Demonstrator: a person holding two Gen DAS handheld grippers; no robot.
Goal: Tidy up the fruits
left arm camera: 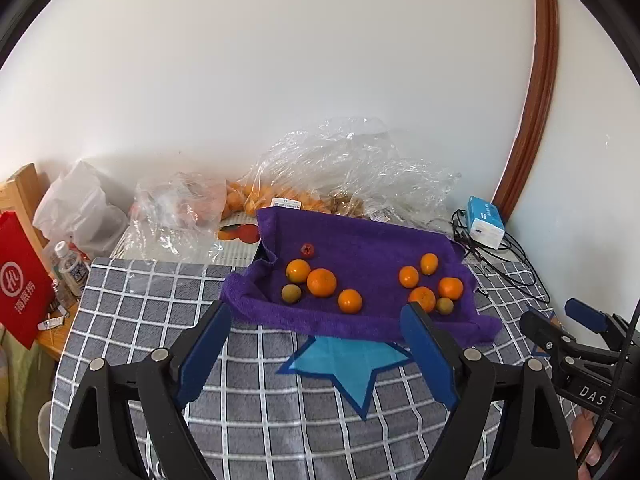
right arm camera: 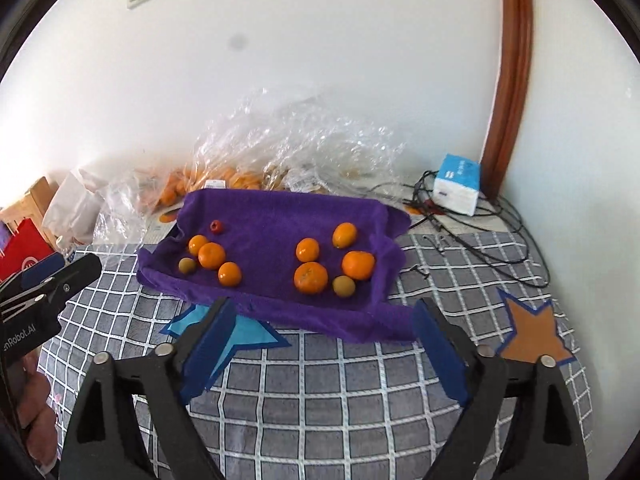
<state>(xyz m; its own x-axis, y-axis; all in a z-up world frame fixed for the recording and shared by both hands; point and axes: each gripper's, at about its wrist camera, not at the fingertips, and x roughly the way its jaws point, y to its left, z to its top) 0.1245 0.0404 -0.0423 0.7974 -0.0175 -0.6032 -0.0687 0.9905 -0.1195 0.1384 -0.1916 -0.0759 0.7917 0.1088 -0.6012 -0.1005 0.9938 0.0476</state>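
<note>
A purple towel [left arm camera: 360, 240] [right arm camera: 272, 216] lies on the checked tablecloth with fruit in two groups. The left group has three oranges [left arm camera: 321, 282] [right arm camera: 211, 255], a small greenish fruit [left arm camera: 291, 293] [right arm camera: 187, 265] and a small red fruit [left arm camera: 307, 249] [right arm camera: 216, 226]. The right group has several oranges [left arm camera: 450, 288] [right arm camera: 310, 277] and a greenish fruit [left arm camera: 444, 305] [right arm camera: 343, 286]. My left gripper [left arm camera: 318, 328] is open and empty, just short of the towel's near edge. My right gripper [right arm camera: 324, 324] is open and empty, also at the near edge.
Clear plastic bags of oranges [left arm camera: 248, 196] [right arm camera: 224, 176] lie behind the towel by the wall. A blue-white box [left arm camera: 486, 222] [right arm camera: 458, 184] and black cables [right arm camera: 480, 228] sit at the back right. A red bag [left arm camera: 20, 280], a bottle [left arm camera: 72, 268]. Blue star [left arm camera: 348, 364], orange star [right arm camera: 534, 332].
</note>
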